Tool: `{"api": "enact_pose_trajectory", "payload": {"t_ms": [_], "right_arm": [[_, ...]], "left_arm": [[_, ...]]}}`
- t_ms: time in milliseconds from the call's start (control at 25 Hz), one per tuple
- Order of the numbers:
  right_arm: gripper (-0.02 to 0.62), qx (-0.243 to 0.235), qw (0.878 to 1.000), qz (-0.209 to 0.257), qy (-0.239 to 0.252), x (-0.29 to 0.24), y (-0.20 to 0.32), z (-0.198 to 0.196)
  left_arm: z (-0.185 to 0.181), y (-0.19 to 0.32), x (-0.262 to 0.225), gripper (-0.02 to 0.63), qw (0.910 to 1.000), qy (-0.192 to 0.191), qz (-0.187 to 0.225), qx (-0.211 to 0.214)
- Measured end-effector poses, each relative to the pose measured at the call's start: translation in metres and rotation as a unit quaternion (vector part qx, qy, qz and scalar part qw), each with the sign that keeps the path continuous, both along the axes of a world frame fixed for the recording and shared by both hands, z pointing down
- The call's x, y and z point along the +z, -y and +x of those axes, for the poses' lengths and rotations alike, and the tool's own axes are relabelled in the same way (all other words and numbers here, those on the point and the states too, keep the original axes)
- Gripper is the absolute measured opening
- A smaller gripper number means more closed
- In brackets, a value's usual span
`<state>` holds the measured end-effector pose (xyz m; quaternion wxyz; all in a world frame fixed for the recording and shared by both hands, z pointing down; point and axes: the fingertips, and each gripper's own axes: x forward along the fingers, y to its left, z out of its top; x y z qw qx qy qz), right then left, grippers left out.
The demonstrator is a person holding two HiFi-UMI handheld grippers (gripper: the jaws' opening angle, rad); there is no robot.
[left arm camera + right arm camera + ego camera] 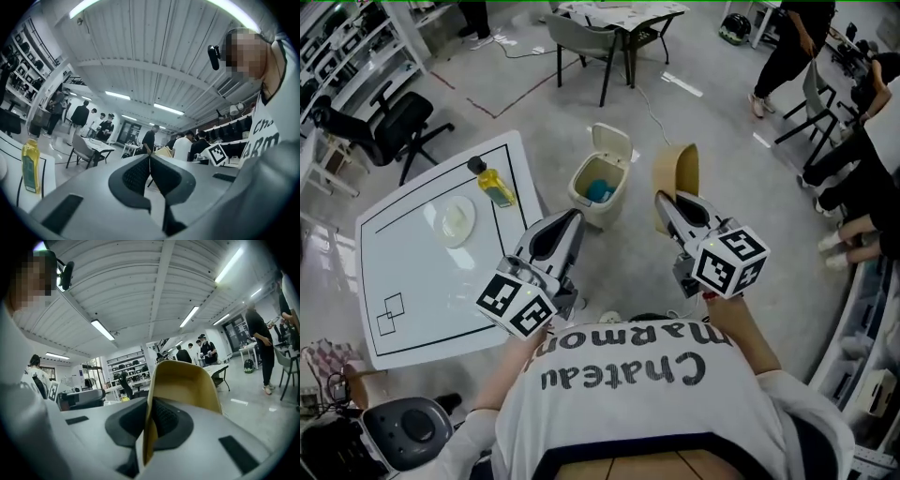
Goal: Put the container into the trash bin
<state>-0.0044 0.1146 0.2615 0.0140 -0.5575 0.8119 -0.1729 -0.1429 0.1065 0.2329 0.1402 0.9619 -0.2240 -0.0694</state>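
Observation:
A tan, shallow container [677, 173] hangs upright in the air to the right of the trash bin, with my right gripper [662, 200] shut on its wall. In the right gripper view the container [187, 380] rises ahead of the right gripper [151, 404], its rim pinched between the pads. The cream trash bin [600, 184] stands on the floor with its lid flipped up and something blue inside. My left gripper [573, 221] is shut and empty, just left of the bin; the left gripper [149, 158] shows its jaws pressed together with nothing between them.
A white table [412, 281] at the left carries a yellow bottle [495, 185] and a pale plate [456, 220]. A black office chair [389, 127] stands beyond it. Another table with a chair [581, 42] is at the back. People sit and stand at the right [853, 159].

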Motion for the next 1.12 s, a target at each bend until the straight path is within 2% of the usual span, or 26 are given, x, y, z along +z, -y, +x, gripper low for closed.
{"api": "enact_pose_trajectory", "payload": {"t_ms": [200,320,600,840,1000,1120], "right_arm": [[0.029,0.006,0.999,-0.049,0.015,0.029,0.01,-0.009],[0.029,0.005,0.998,-0.064,0.026,0.041,0.02,-0.011],[0.03,0.011,0.997,-0.076,0.032,0.056,0.043,0.001],[0.03,0.011,0.996,-0.077,0.053,0.064,0.076,0.029],[0.03,-0.006,0.995,-0.076,0.069,0.065,0.106,0.047],[0.03,-0.025,0.995,-0.079,0.062,0.068,0.129,0.062]], "left_arm": [[0.0,0.018,0.031,0.026,0.9989,0.008,-0.047,-0.001],[-0.001,0.025,0.039,0.026,0.9984,0.002,-0.056,0.001],[0.002,0.046,0.051,0.026,0.997,-0.001,-0.077,-0.012],[0.008,0.074,0.051,0.026,0.9964,-0.006,-0.073,-0.043],[0.019,0.095,0.056,0.026,0.9943,-0.003,-0.081,-0.069],[0.033,0.112,0.057,0.026,0.9928,-0.002,-0.078,-0.091]]}}
